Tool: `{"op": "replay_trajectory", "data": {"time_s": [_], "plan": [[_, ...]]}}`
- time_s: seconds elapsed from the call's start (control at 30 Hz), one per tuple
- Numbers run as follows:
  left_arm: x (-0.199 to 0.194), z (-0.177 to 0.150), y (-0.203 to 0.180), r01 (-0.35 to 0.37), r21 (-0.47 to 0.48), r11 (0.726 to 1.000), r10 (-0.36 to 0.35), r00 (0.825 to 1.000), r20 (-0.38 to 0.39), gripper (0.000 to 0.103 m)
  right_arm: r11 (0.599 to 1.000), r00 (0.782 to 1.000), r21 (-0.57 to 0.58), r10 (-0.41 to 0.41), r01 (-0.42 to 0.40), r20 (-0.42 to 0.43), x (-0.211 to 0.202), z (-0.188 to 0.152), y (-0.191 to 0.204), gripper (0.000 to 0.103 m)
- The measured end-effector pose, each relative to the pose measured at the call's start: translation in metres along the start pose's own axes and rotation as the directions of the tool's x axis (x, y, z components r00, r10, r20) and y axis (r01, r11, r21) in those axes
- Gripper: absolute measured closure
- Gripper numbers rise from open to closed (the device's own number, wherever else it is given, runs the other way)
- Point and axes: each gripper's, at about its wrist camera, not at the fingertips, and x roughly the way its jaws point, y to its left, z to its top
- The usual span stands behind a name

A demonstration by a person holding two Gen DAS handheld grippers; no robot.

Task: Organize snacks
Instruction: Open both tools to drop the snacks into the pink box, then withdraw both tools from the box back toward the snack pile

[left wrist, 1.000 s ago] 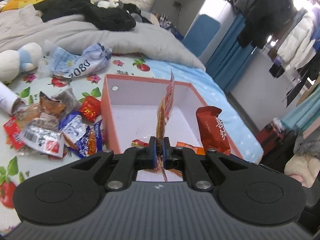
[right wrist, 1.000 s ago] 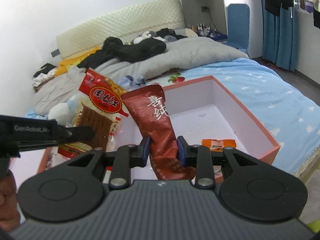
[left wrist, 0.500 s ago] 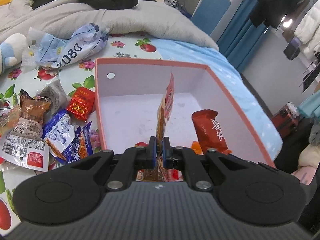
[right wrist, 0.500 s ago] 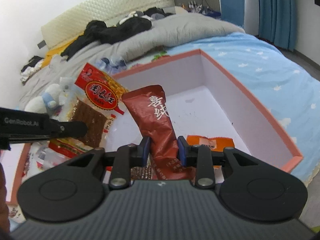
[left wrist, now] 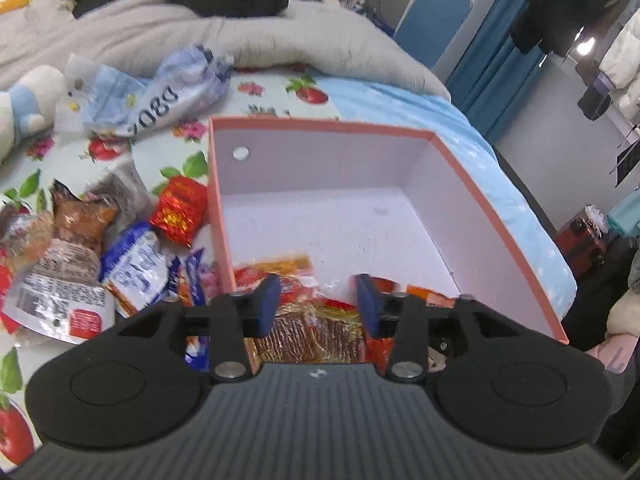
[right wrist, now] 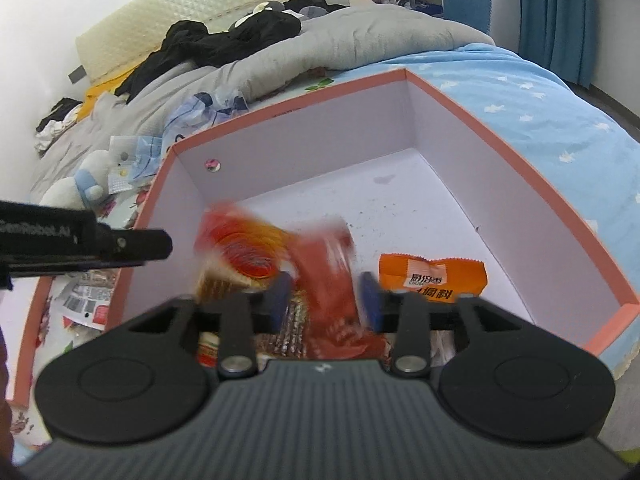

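A pink-rimmed box with a white inside lies on the bed. My left gripper hangs over its near end, jaws opening, pads clear of the flat brown snack packet lying below them. In the right wrist view my right gripper is over the same box, jaws opening. A dark red packet is blurred between its pads, slipping free. The red-labelled flat packet is blurred beside it. An orange sachet lies on the box floor.
A pile of loose snack packets and a red foil packet lie left of the box. A crumpled blue-white bag, a plush toy and a grey duvet lie beyond. One left finger juts in.
Both grippers sank toward the box, then their jaws spread. The flat packet dropped from the left gripper into the box, and the dark red packet is slipping out of the right one.
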Motion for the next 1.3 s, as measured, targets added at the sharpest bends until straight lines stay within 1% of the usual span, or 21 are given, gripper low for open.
{"op": "replay_trajectory", "data": {"time_s": [0.03, 0.2, 0.4, 0.6, 0.73, 0.87, 1.1, 1.2, 1.3], "plan": [[-0.005, -0.001, 0.000, -0.002, 0.004, 1.000, 0.002, 1.000, 0.008, 0.054, 1.000, 1.000, -0.009, -0.004, 0.004, 0.010, -0.005, 0.000, 0.002, 0.039], [-0.036, -0.008, -0.001, 0.003, 0.013, 1.000, -0.004, 0.999, 0.043, 0.054, 1.000, 0.999, -0.007, 0.010, -0.010, 0.040, -0.027, -0.003, 0.009, 0.039], [-0.080, -0.020, -0.007, 0.032, 0.026, 0.999, -0.034, 0.996, 0.084, 0.054, 1.000, 0.995, -0.004, 0.030, -0.030, 0.092, -0.060, -0.004, 0.021, 0.039], [-0.123, -0.034, -0.014, 0.020, 0.084, 0.996, -0.032, 0.989, 0.145, 0.054, 0.998, 0.988, -0.022, 0.066, -0.064, 0.141, -0.092, -0.010, 0.038, 0.039], [-0.148, -0.046, -0.018, -0.013, 0.124, 0.992, -0.010, 0.982, 0.188, 0.054, 0.994, 0.982, -0.044, 0.101, -0.095, 0.162, -0.109, -0.015, 0.048, 0.039], [-0.168, -0.057, -0.013, -0.014, 0.117, 0.993, -0.011, 0.978, 0.209, 0.054, 0.992, 0.976, -0.058, 0.122, -0.113, 0.180, -0.124, -0.020, 0.055, 0.039], [-0.197, -0.079, 0.002, -0.032, 0.093, 0.995, 0.009, 0.970, 0.243, 0.054, 0.986, 0.966, -0.082, 0.158, -0.144, 0.206, -0.146, -0.036, 0.067, 0.039], [-0.206, -0.088, 0.014, -0.035, 0.096, 0.995, 0.011, 0.970, 0.244, 0.054, 0.978, 0.963, -0.102, 0.196, -0.180, 0.186, -0.146, -0.043, 0.072, 0.039], [-0.216, -0.096, 0.027, -0.048, 0.082, 0.995, 0.026, 0.969, 0.247, 0.054, 0.974, 0.963, -0.125, 0.206, -0.186, 0.174, -0.145, -0.051, 0.079, 0.039]]}}
